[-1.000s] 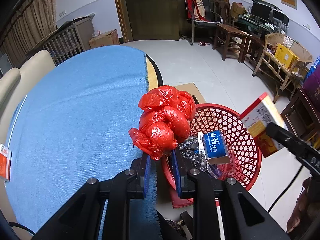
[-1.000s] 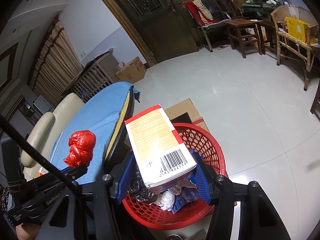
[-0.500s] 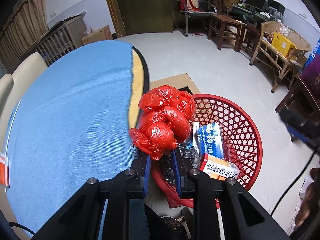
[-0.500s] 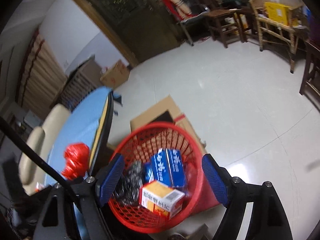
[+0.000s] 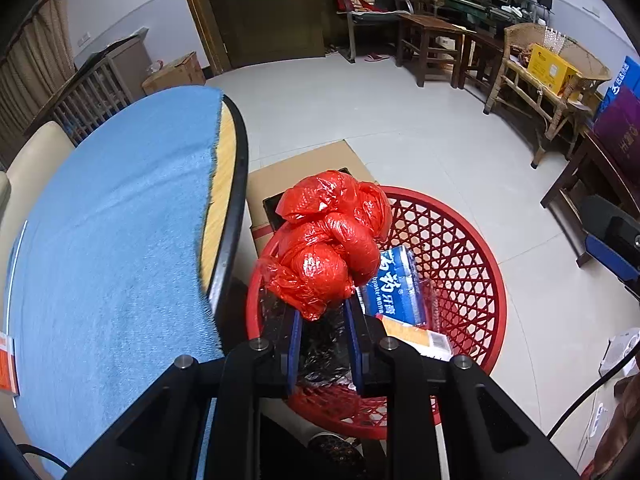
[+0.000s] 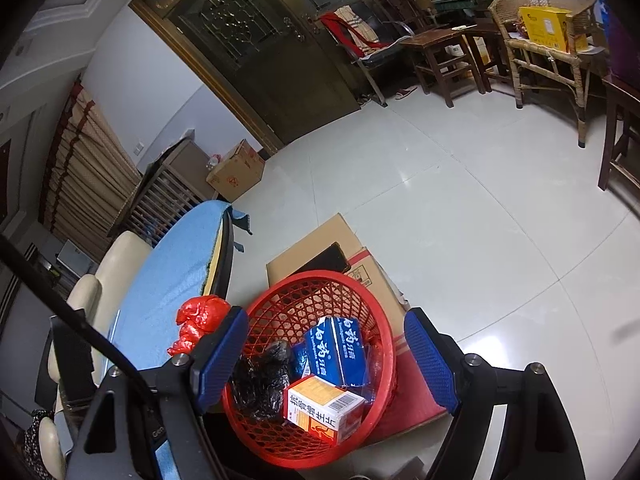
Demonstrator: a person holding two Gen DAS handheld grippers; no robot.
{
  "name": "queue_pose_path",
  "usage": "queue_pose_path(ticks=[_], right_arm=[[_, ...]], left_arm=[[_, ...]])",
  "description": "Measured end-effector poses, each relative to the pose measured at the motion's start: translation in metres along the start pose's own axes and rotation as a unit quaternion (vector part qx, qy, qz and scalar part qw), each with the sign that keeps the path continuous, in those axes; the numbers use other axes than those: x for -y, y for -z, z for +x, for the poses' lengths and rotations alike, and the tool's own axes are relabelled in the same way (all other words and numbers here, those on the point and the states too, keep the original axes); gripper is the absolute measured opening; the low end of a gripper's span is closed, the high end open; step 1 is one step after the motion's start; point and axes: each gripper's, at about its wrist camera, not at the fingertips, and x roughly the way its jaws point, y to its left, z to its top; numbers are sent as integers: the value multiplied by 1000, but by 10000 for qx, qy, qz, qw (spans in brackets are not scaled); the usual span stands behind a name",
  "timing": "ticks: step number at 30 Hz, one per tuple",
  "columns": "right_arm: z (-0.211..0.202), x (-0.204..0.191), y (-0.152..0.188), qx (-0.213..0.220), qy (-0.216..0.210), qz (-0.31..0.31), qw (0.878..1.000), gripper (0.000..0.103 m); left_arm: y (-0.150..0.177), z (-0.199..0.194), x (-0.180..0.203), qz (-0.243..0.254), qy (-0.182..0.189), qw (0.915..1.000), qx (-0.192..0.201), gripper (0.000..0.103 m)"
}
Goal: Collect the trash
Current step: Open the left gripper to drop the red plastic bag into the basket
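Note:
My left gripper (image 5: 322,320) is shut on the lower end of a crumpled red plastic bag (image 5: 332,248), which hangs over the left rim of the red mesh basket (image 5: 460,240). Inside the basket lie a blue box (image 5: 394,284), an orange-and-white box (image 5: 416,338) and a black crumpled bag (image 5: 320,344). In the right wrist view my right gripper (image 6: 326,320) stands open above the basket (image 6: 320,276) with nothing between its fingers. Below it are the blue box (image 6: 338,350), the orange-and-white box (image 6: 324,408) and the black bag (image 6: 260,380). The red bag (image 6: 198,322) shows at the left.
A round table with a blue cloth (image 5: 100,240) stands just left of the basket. A flat cardboard box (image 6: 316,240) lies on the floor behind and under the basket. An orange packet (image 5: 6,360) sits at the table's left edge. Wooden chairs (image 5: 432,48) line the far wall.
The left gripper carried the red bag from the table's edge to over the basket. The right gripper opened and let go of the orange-and-white box, which now lies in the basket.

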Motion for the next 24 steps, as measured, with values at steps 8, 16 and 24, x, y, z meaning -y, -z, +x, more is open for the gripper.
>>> queue_pose_path(ticks=[8, 16, 24], right_arm=[[-11, -1, -7, 164, -87, 25, 9998, 83], [-17, -14, -9, 281, -140, -89, 9995, 83], [-21, -37, -2, 283, -145, -374, 9988, 83]], left_arm=[[-8, 11, 9, 3, 241, 9996, -113, 75], [-6, 1, 5, 26, 104, 9999, 60, 78], [8, -31, -31, -214, -56, 9990, 401, 78]])
